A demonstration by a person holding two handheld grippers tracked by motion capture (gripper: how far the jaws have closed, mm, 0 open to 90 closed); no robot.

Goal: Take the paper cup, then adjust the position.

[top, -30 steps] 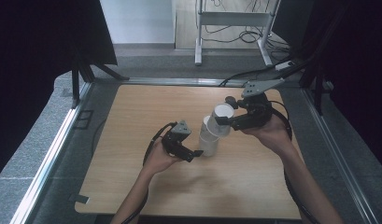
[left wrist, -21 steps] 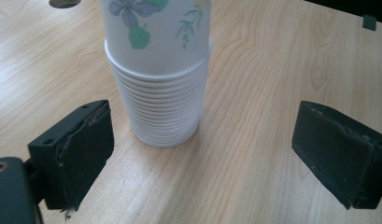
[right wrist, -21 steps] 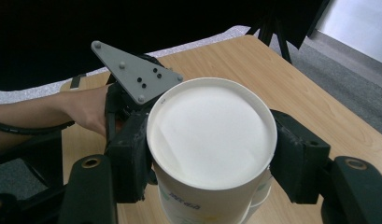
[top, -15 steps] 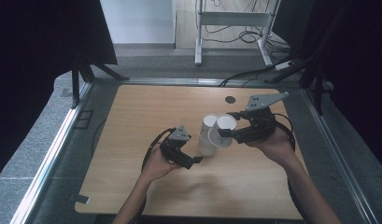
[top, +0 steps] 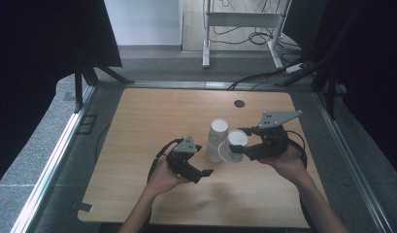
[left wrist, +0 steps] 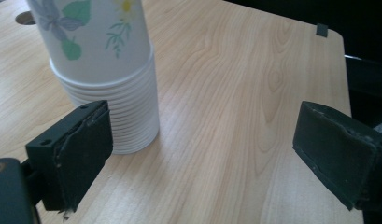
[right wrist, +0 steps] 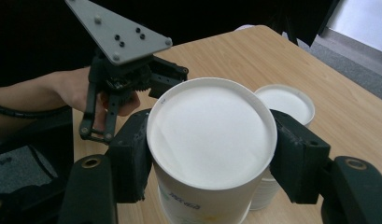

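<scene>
Right tongs [top: 238, 145] with cup [top: 235, 144], now lower, beside stack [top: 216, 141].

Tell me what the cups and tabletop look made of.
Held cup and cup stack: apparently matte white paper, judging by rolled rims and printed flowers. Table: light wood or wood-look laminate, smooth, with visible grain; which one is unclear.

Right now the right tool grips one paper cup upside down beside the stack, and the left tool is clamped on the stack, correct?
Not quite: the left tool is open beside the stack, as the left gripper view shows. The right tool does grip one cup.
</scene>
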